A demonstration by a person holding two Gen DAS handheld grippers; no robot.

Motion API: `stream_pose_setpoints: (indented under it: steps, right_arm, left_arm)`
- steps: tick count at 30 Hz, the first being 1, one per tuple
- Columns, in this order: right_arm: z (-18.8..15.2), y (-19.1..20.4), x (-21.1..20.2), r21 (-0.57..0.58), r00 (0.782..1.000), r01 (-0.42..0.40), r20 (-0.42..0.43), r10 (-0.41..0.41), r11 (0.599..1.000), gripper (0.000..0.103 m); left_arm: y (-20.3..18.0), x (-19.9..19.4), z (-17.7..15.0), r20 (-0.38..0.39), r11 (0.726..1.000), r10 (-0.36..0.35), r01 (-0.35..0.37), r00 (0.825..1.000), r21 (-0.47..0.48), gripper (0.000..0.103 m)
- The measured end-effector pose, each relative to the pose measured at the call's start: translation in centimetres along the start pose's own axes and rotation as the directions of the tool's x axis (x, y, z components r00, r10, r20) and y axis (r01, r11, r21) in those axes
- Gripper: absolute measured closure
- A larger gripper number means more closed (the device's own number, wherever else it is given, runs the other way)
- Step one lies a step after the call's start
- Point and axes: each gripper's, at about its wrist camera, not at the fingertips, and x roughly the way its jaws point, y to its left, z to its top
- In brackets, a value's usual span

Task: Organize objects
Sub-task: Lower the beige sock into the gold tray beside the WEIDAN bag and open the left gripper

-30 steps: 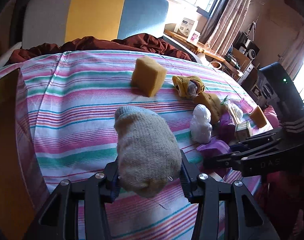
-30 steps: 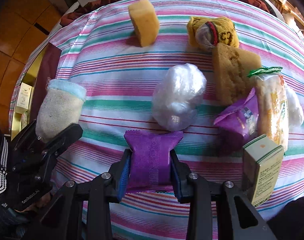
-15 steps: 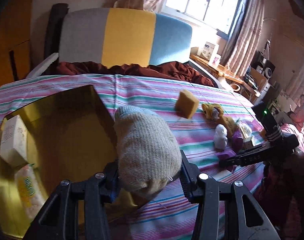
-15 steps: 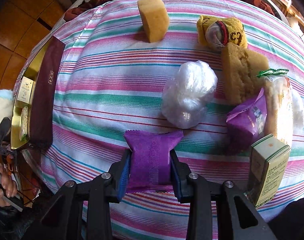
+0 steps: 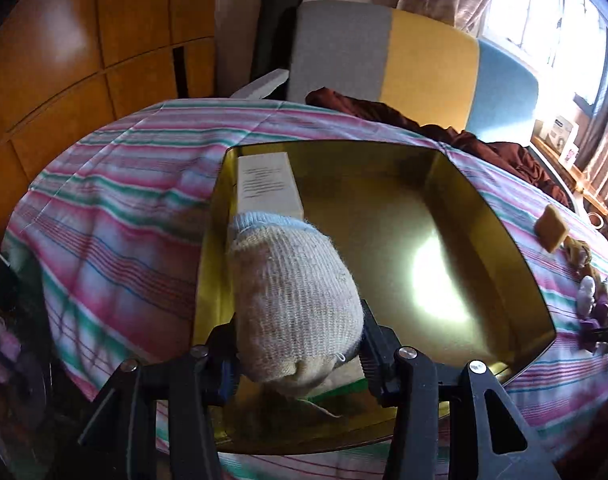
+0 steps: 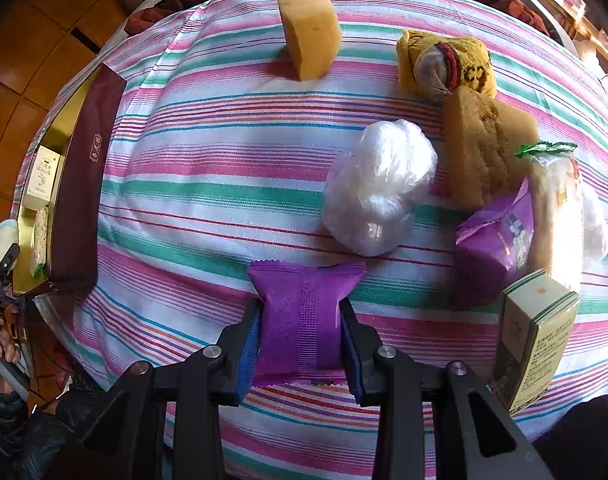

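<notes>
My left gripper is shut on a beige knitted sock with a pale blue cuff, held over the near left corner of a gold tin box. A white carton lies inside the tin along its left wall. My right gripper is shut on a purple snack packet just above the striped cloth. In the right wrist view the tin sits at the far left, with the sock beside it.
On the striped cloth lie a yellow sponge, a yellow rolled sock, a brown sponge, a white plastic bundle, a purple pouch, a wrapped biscuit pack and a green-edged carton. A striped chair stands behind the table.
My left gripper has carried the sock leftward from the cloth to above the gold tin. My right gripper still holds the purple packet in about the same place.
</notes>
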Motion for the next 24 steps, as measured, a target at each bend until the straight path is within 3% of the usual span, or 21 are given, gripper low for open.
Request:
stream_pose_setpoints:
  steps: [5, 8, 11, 18, 24]
  right_arm:
    - [0.0, 0.3, 0.1, 0.000, 1.000, 0.014, -0.001, -0.014, 1.000, 0.067]
    - [0.0, 0.5, 0.2, -0.002, 1.000, 0.026, -0.002, -0.026, 1.000, 0.067]
    - [0.0, 0.7, 0.3, -0.002, 0.999, 0.037, -0.003, -0.037, 0.999, 0.067]
    - [-0.3, 1.1, 0.4, 0.007, 0.999, 0.049, 0.002, -0.049, 0.999, 0.067]
    - [-0.3, 2.4, 0.5, 0.017, 0.996, 0.063, 0.069, -0.064, 0.998, 0.067]
  left_arm:
    - [1.3, 0.7, -0.9, -0.021, 0.999, 0.029, -0.029, 0.999, -0.024, 0.053]
    - [1.2, 0.4, -0.9, -0.005, 0.999, 0.030, -0.030, 1.000, -0.020, 0.052]
    - [1.3, 0.3, -0.8, 0.007, 0.999, 0.030, -0.030, 1.000, -0.018, 0.044]
    - [1.4, -1.2, 0.0, 0.062, 0.999, 0.031, -0.029, 0.998, -0.038, 0.043]
    - [0.7, -2.7, 0.9, 0.103, 0.999, 0.006, -0.001, 0.995, -0.049, 0.041]
